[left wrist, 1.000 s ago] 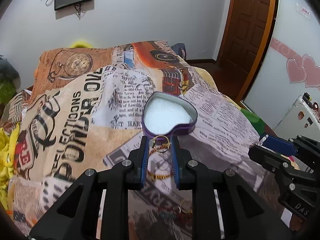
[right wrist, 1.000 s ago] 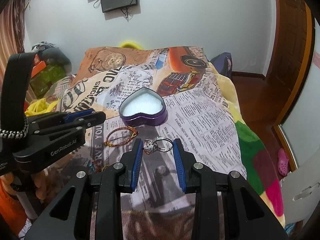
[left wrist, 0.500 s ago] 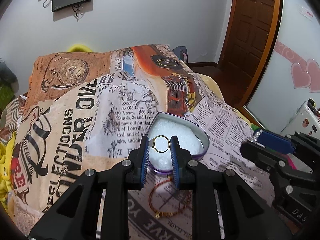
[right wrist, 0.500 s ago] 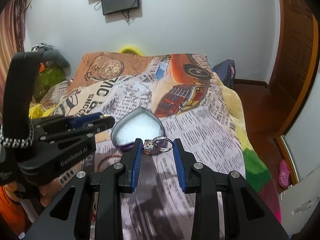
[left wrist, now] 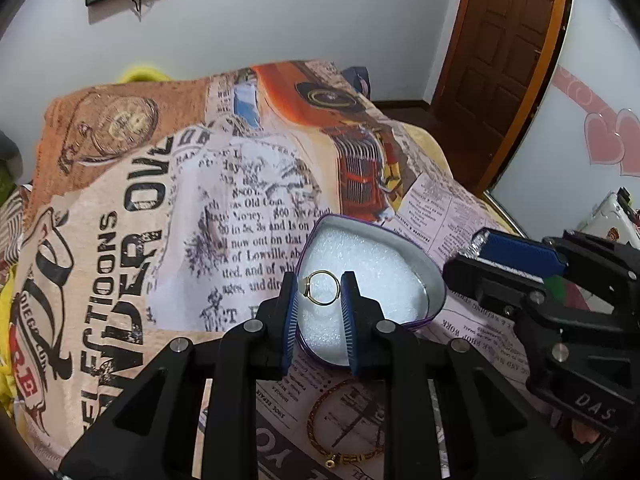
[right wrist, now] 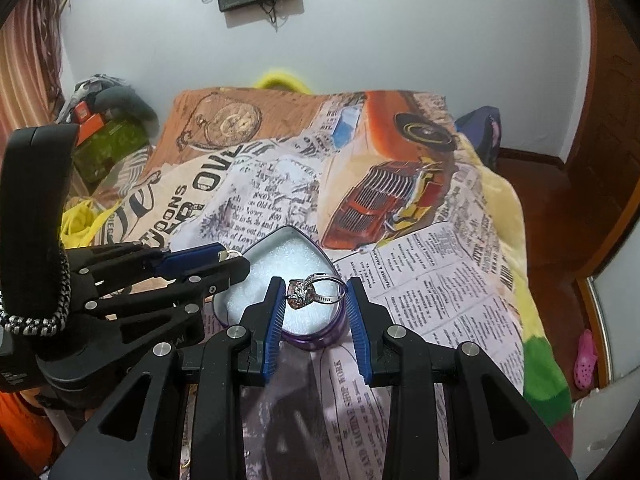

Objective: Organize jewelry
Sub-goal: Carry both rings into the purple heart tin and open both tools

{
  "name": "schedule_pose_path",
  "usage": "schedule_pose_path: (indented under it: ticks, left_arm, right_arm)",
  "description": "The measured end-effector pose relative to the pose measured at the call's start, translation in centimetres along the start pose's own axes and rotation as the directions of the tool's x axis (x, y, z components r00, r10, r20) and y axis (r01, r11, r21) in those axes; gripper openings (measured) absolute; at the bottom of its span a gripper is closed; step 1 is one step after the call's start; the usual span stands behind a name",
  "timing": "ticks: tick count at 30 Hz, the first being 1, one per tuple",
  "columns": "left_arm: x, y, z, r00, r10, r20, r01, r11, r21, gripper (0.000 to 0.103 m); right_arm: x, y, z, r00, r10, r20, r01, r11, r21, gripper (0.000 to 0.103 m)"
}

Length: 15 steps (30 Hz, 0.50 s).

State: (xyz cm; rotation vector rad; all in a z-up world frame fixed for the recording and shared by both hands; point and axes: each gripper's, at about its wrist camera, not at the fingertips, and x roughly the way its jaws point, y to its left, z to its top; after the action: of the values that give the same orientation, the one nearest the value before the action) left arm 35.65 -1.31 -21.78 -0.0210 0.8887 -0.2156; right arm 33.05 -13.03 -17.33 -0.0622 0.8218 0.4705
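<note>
The step in hand looked to be the placing of two rings into the heart-shaped tin (left wrist: 434, 284), which lay open on the bed's printed blanket (left wrist: 248, 200) with its white foam lining bare. To do it well, each ring would probably need to be brought low over the foam before the jaws were eased apart, so that it dropped flat instead of bouncing off the rim; and since both tools crowded the same small tin, one would likely do best to release first while the other held clear. The left tool (left wrist: 319, 292) stood narrow, its blue pads pinching a thin gold ring (left wrist: 320, 293) held upright, seen against the foam from the left wrist view. The right tool (right wrist: 315, 291) stood narrow too, a little wider, gripping a silver ring with a stone cluster (right wrist: 316, 290) across its band, likewise over the tin (right wrist: 256, 250) in its own view. How high either ring hung above the foam could not be told. A braided gold bracelet (left wrist: 348, 452) lay on the blanket just in front of the tin, untouched and yet to be put away.
</note>
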Motion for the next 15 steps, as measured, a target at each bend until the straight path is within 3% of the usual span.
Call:
schedule_pose_path:
  ticks: [15]
  left_arm:
    - [0.6,1.4,-0.1,0.999,-0.045,-0.019,0.044,0.998,-0.045,0.020]
  right_arm:
    - [3.1,0.1,0.9,0.994,0.059,-0.088,-0.061,0.998,-0.025,0.029]
